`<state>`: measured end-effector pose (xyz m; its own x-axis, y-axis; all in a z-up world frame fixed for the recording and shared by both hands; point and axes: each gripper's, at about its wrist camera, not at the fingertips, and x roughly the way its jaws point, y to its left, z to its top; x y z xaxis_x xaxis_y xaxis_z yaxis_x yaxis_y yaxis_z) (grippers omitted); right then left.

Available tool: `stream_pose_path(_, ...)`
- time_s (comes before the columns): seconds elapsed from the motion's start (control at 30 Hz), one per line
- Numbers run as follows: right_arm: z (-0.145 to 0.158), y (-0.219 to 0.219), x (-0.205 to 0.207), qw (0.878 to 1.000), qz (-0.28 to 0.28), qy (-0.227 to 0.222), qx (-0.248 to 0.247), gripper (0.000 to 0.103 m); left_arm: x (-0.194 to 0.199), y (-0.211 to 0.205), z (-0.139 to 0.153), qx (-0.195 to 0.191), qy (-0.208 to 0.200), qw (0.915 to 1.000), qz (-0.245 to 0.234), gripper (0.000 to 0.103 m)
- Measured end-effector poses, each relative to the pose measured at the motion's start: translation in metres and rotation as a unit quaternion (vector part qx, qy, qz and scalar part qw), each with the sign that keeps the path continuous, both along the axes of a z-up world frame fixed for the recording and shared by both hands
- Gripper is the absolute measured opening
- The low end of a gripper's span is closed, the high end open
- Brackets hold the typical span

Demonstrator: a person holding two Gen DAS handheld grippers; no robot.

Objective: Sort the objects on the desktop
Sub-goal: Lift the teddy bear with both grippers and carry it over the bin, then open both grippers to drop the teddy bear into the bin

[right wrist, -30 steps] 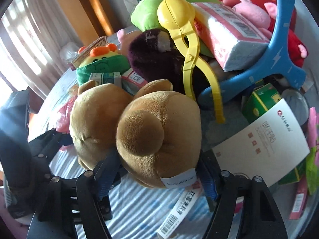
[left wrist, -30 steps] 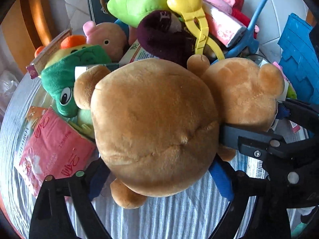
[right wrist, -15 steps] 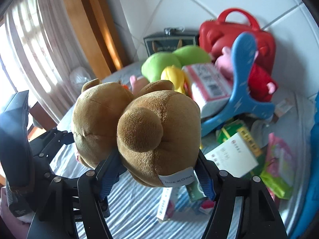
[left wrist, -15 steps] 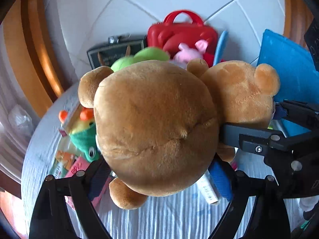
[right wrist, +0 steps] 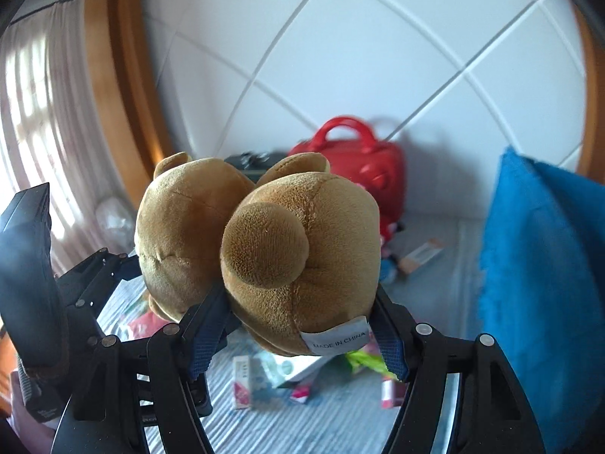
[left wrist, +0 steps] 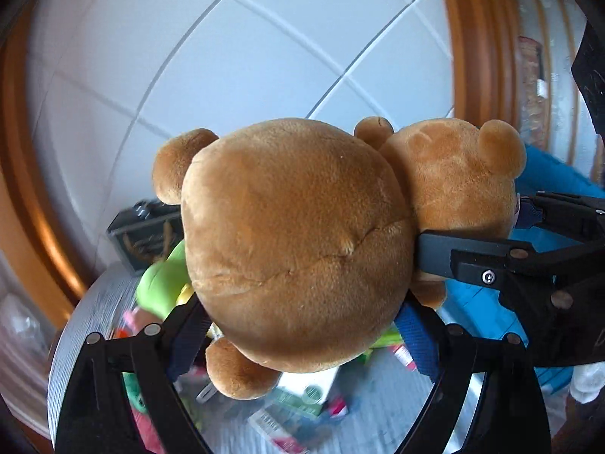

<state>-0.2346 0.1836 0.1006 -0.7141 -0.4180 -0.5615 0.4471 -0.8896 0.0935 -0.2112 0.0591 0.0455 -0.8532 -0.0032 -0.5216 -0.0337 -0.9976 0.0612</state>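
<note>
A brown teddy bear (left wrist: 298,242) is held in the air between both grippers. My left gripper (left wrist: 298,325) is shut on its big round head. My right gripper (right wrist: 298,325) is shut on its rump (right wrist: 302,257), where a white "MADE IN CHINA" tag (right wrist: 336,336) hangs. The right gripper's black fingers (left wrist: 491,257) show at the right of the left wrist view, the left gripper's fingers (right wrist: 94,276) at the left of the right wrist view. The bear hides much of the table below.
Far below lies a striped tablecloth (right wrist: 283,423) with small boxes and packets (right wrist: 242,382). A red case (right wrist: 359,162), a green plush (left wrist: 162,283) and a dark box (left wrist: 147,227) stand by the tiled wall. A blue basket (right wrist: 540,283) is at the right.
Both grippers have lifted the bear well up off the pile. The toys and packets that filled the views now lie far below, and the tiled wall fills the background.
</note>
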Motion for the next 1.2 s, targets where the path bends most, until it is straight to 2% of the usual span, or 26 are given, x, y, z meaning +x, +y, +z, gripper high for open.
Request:
stream_pose_path(0.13,0.038,0.051,0.004,0.999,-0.043,0.029,0.008,0.071,-0.018,0.045,0.035,0.015,0.015,0.9987,-0.046,0.090)
stream_pose_path(0.3,0.073,0.126,0.001,0.996,-0.087,0.038,0.005,0.071,-0.056,0.117,0.075,0.005,0.028,0.9949,-0.097,0.091)
stream_pose_path(0.5,0.089,0.225,-0.014,0.990,-0.141,0.025,-0.006,0.071,-0.097,0.213,0.094,-0.005,0.011,0.9891,-0.147,0.091)
stream_pose_path(0.53,0.089,0.241,-0.017,0.988,-0.150,0.020,-0.008,0.071,-0.095,0.228,0.095,-0.007,0.005,0.9879,-0.155,0.091)
stream_pose_path(0.63,0.088,0.281,-0.029,0.985,-0.173,0.002,-0.017,0.071,-0.129,0.280,0.093,-0.008,-0.022,0.9844,-0.174,0.091)
stream_pose_path(0.83,0.076,0.341,-0.057,0.975,-0.217,-0.038,-0.027,0.071,-0.176,0.344,0.083,-0.008,-0.075,0.9792,-0.188,0.091)
stream_pose_path(0.97,0.060,0.363,-0.075,0.968,-0.240,-0.069,-0.025,0.072,-0.194,0.369,0.069,-0.002,-0.116,0.9742,-0.194,0.091)
stream_pose_path(1.07,0.047,0.373,-0.073,0.963,-0.254,-0.091,-0.025,0.072,-0.207,0.378,0.059,0.000,-0.138,0.9711,-0.194,0.091)
stream_pose_path(1.2,0.032,0.380,-0.081,0.959,-0.260,-0.109,-0.024,0.072,-0.209,0.391,0.056,-0.029,-0.126,0.9724,-0.194,0.091)
